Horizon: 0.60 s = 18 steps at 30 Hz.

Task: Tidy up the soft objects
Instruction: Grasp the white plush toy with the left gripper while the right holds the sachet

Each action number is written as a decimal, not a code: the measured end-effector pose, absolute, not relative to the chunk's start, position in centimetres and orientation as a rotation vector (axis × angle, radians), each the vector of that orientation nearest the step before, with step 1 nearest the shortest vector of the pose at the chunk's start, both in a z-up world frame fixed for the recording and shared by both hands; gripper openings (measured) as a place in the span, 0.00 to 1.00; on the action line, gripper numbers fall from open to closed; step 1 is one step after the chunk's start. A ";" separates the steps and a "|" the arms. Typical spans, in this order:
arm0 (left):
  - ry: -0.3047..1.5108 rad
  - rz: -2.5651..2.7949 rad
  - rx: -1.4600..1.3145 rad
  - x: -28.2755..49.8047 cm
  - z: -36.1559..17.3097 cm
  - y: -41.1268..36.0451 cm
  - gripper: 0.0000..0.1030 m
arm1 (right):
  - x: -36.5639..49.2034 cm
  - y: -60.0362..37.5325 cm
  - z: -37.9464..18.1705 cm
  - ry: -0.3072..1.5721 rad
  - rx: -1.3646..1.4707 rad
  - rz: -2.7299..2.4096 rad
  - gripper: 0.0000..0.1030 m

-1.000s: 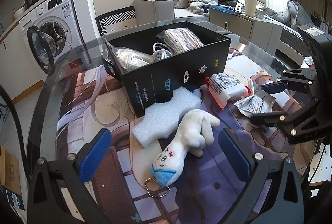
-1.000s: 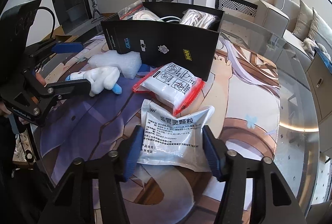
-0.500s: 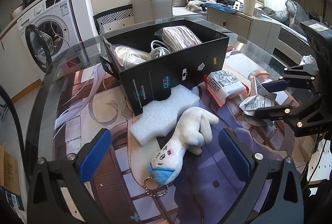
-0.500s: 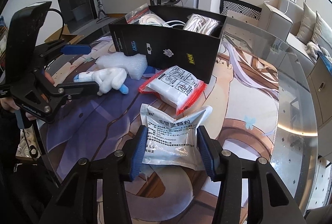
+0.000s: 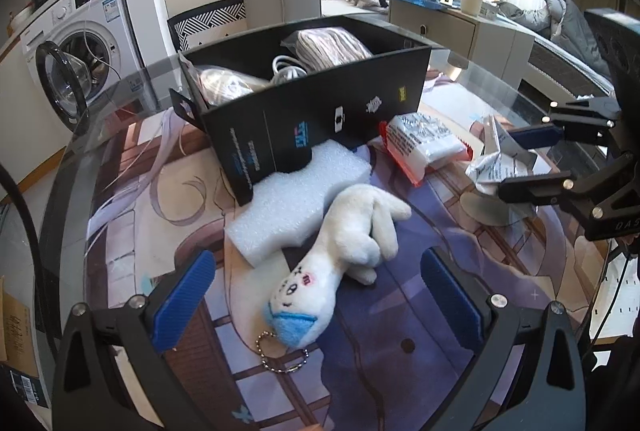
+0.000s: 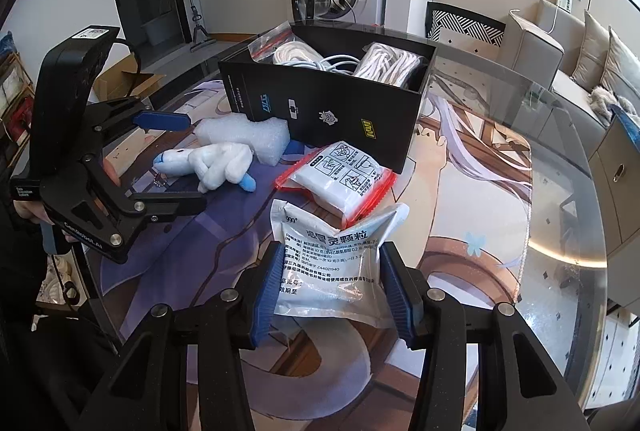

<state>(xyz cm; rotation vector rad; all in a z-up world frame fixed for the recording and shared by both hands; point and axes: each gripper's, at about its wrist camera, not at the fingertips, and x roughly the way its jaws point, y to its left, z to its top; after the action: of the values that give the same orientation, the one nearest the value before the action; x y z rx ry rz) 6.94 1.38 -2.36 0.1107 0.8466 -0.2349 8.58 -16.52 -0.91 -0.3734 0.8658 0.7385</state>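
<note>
R claw (image 6: pixel 327 287) closed in, now pinching sachet (image 6: pixel 334 255); L claw (image 5: pixel 320 295) spread; glass table (image 6: pixel 560 231), sofa behind.

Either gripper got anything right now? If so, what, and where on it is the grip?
The right gripper pinches the silver medicine sachet across its near end, one pad on each side edge. The left gripper is open, holding nothing, above the plush toy.

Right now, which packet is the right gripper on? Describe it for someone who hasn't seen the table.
Start at the black box. In front lies a red-edged zip bag, then a white foil sachet squeezed by the right gripper. It alone has black Chinese print, no red.
</note>
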 end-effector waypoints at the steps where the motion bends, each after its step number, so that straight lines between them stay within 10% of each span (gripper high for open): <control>1: 0.849 -0.243 0.110 6.9 -2.4 1.4 1.00 | 8.6 -16.5 -0.9 0.867 -0.374 0.739 0.47; 18: 0.876 -0.343 0.102 6.0 -2.4 0.8 0.57 | 8.6 -16.6 -0.9 0.870 -0.373 0.735 0.47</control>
<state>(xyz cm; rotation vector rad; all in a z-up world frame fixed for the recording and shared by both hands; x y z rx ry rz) 5.98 0.83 -2.36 0.1016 0.8757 -0.3425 8.64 -16.57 -0.92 -0.3730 0.8698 0.7355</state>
